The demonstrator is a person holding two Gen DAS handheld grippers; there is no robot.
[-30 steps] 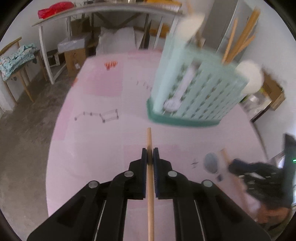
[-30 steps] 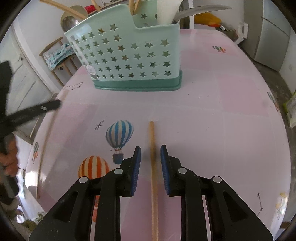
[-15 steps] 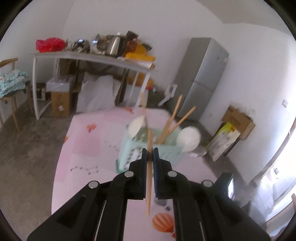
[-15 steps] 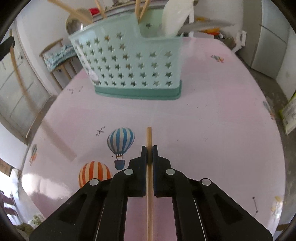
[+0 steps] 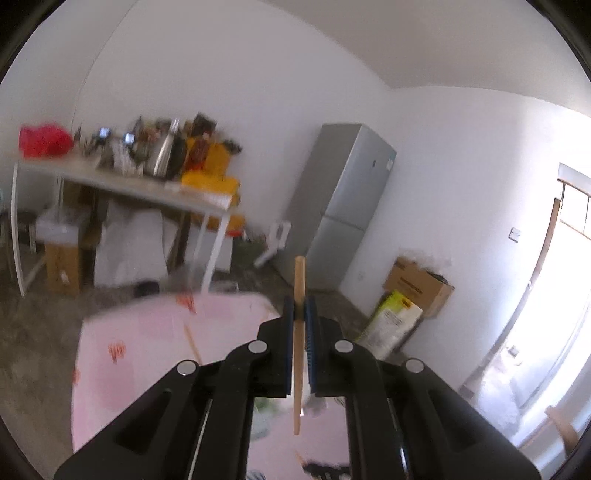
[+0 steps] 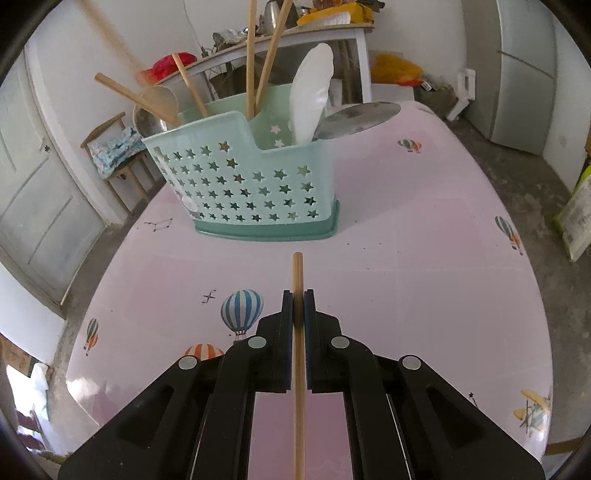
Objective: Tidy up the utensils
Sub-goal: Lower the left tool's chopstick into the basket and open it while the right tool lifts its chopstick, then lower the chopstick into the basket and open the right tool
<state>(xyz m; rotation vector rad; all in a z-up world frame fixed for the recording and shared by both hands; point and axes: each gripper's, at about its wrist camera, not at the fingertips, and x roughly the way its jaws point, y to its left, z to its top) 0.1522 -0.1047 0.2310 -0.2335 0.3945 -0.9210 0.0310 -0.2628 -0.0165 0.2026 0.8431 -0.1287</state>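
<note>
My left gripper (image 5: 299, 310) is shut on a wooden chopstick (image 5: 298, 343), held high above the pink table (image 5: 147, 332) and pointing almost level at the room. My right gripper (image 6: 298, 302) is shut on a second wooden chopstick (image 6: 297, 280), just above the pink balloon-print table (image 6: 406, 258). Straight ahead of it stands the mint-green star-holed utensil caddy (image 6: 251, 192), holding wooden chopsticks (image 6: 258, 55), a wooden spoon (image 6: 159, 101), a white spatula (image 6: 310, 96) and a metal ladle (image 6: 358, 116). A blurred chopstick (image 6: 107, 33) hangs above the caddy's left side in the right wrist view.
A white side table (image 5: 122, 184) loaded with clutter stands against the far wall, and a grey fridge (image 5: 340, 218) is beside it. Cardboard boxes (image 5: 417, 288) sit on the floor to the right. A wooden chair (image 6: 118, 155) and a door (image 6: 33, 199) lie left of the table.
My left gripper has risen steeply and tilted up with its chopstick, so the caddy dropped out of its view. My right gripper closed on its chopstick and lifted it slightly off the table.
</note>
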